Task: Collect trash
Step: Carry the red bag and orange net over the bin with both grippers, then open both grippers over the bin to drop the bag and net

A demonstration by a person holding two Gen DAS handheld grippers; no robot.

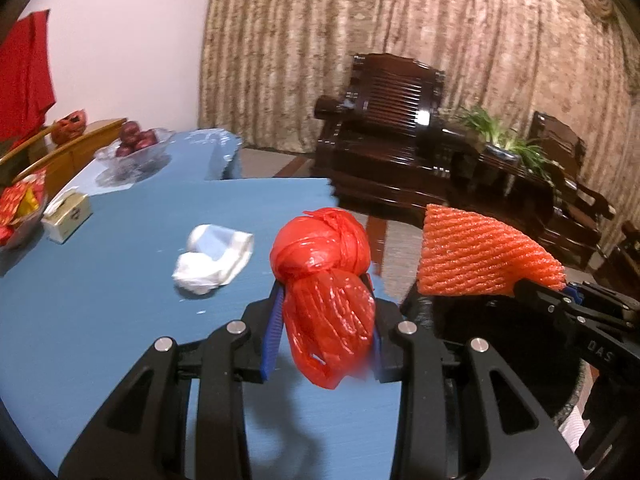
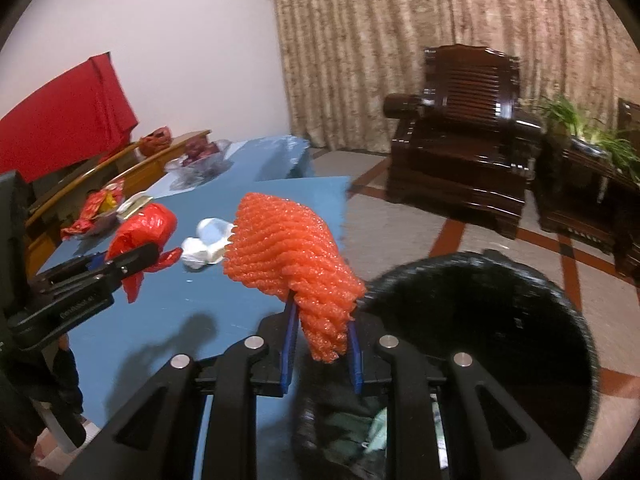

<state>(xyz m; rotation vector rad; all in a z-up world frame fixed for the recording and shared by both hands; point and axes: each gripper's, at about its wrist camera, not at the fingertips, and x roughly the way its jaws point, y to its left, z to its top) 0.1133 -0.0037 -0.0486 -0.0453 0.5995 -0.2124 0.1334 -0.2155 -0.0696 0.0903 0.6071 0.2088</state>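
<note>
While crumpled white paper [image 1: 214, 260] lies on the blue table [image 1: 120, 300], left gripper [image 1: 326, 320] clamps red plastic bag [image 1: 324, 280]; right gripper [image 2: 320, 320] pinches orange foam net [image 2: 288, 256] beside black bin [image 2: 480, 340], scraps inside.

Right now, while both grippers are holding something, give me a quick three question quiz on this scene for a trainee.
1. True or false: the left gripper grips a red plastic bag.
2. What does the right gripper hold?
3. Which piece of trash lies on the blue table? A) white crumpled wrapper B) bottle C) can

Key: 1 true. 2 the orange foam net. 3 A.
</note>
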